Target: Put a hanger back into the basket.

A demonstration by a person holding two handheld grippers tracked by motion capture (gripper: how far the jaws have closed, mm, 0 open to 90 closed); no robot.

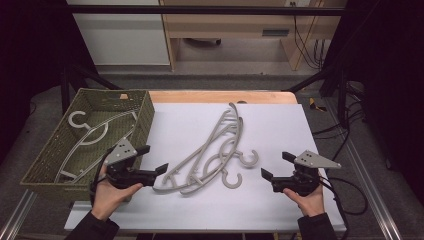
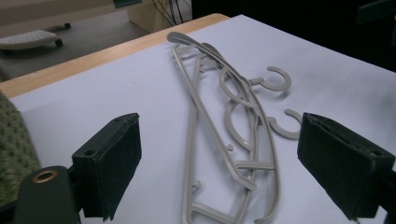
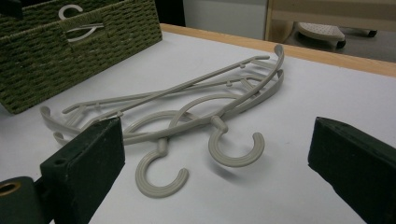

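Hidden or unclear: the hangers (image 1: 207, 155) overlap in a loose pile, so which bar belongs to which hanger is hard to trace in the high view; two hooks (image 1: 232, 180) can be made out. In the left tool's view the near ends of the pile are cut off by the bottom edge. The hanger in the basket (image 1: 87, 132) is partly masked by the near wall; the right tool's view catches just its hook and part of its bar through a gap in the wall.

Left tool (image 1: 155, 160): jaws wide apart, nothing between the pads, touching nothing. It sits just beside the basket's (image 1: 145, 117) right wall, pointing toward the near left end of the pile.

Right tool (image 1: 276, 165): jaws wide apart, empty, held above the sheet to the right of the pile, well apart from it and aimed at the hooks.

Hangers: grey plastic, lying flat in the middle of the sheet (image 1: 280, 125), running diagonally from near left to far centre, hooks on the right side.

Surface and room: the white sheet covers most of a wooden worktop (image 1: 220, 96); the green woven basket stands on the left edge. Beyond are grey floor, pale wooden furniture, cables at right, dark surroundings.
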